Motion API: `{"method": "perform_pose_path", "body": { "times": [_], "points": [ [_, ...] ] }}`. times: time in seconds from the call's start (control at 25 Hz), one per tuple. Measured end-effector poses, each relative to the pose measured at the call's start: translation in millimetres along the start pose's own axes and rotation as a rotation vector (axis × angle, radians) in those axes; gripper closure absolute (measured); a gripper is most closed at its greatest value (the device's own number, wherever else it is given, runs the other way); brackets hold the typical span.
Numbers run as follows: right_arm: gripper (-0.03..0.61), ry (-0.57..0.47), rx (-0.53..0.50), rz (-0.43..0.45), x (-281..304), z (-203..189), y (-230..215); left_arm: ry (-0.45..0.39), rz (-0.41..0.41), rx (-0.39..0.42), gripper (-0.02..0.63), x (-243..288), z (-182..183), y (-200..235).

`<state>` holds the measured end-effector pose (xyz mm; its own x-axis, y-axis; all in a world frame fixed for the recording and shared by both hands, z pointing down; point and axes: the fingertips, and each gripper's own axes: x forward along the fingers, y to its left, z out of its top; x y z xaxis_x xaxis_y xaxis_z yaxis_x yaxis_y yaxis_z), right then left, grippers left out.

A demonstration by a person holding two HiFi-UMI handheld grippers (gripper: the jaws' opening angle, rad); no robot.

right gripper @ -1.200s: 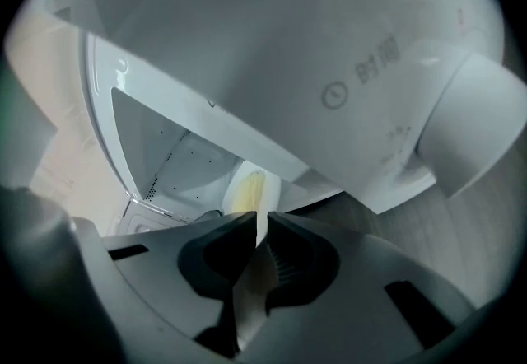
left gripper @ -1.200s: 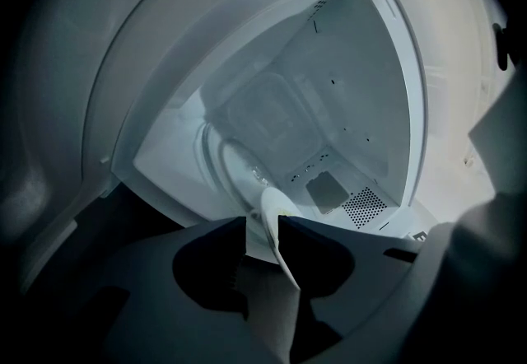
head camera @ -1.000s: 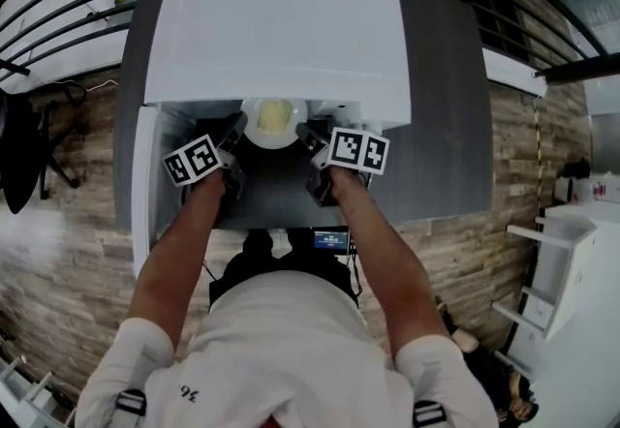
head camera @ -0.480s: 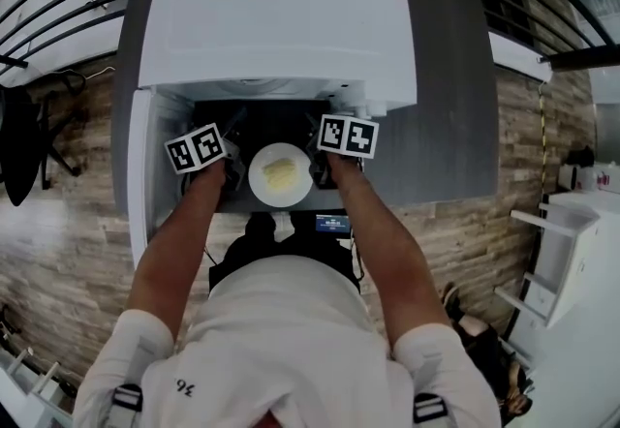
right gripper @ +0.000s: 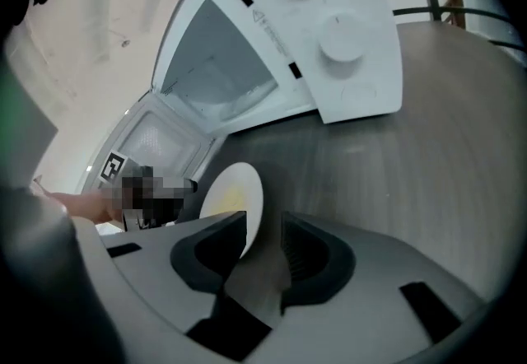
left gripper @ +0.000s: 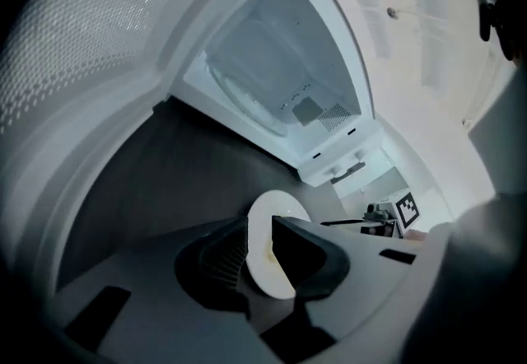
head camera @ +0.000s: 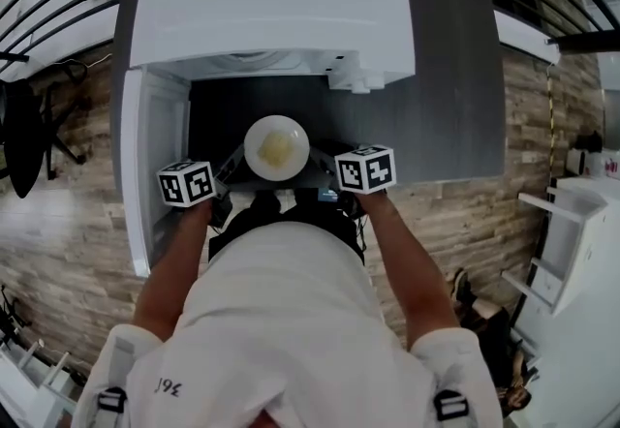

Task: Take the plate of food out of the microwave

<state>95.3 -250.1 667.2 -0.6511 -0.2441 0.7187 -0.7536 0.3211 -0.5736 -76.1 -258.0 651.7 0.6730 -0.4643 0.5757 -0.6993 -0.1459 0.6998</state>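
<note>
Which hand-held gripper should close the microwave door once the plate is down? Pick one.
Left, probably: the open door stands beside the left hand-held gripper; the right hand-held gripper is across the plate.
</note>
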Motion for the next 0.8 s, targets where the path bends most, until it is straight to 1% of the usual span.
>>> {"method": "perform_pose_path", "body": {
  "times": [0.08, 0.2, 0.28, 0.32, 0.4, 0.48, 0.56, 0.68, 0.8],
  "points": [
    [0.468, 0.021, 0.007, -0.003, 10, -5, 3, 0.053, 0.013, -0.024, 0.532, 4, -17, 7],
    [0.468, 0.034, 0.105, 0.024, 28, -11, 5, 0.096, 0.003, -0.053, 0.512, 14, -28, 7],
    [0.496, 0.01, 0.215, 0.052, 36, -9, 5, 0.081, -0.026, -0.105, 0.512, 20, -29, 6],
    [0.53, -0.007, 0.273, 0.07, 38, -6, 5, 0.062, -0.04, -0.134, 0.512, 21, -27, 6],
    [0.547, -0.038, 0.347, 0.119, 35, -2, 8, 0.033, -0.06, -0.168, 0.511, 21, -24, 5],
    [0.555, -0.049, 0.354, 0.164, 30, 0, 14, 0.02, -0.082, -0.173, 0.512, 17, -23, 5],
    [0.557, -0.047, 0.34, 0.185, 26, 1, 19, -0.001, -0.097, -0.175, 0.512, 14, -23, 3],
    [0.557, -0.046, 0.353, 0.186, 26, 2, 19, -0.051, -0.111, -0.187, 0.512, 12, -20, 1],
    [0.557, -0.057, 0.382, 0.193, 23, 5, 21, -0.096, -0.129, -0.175, 0.512, 8, -13, -1]
  ]
}}
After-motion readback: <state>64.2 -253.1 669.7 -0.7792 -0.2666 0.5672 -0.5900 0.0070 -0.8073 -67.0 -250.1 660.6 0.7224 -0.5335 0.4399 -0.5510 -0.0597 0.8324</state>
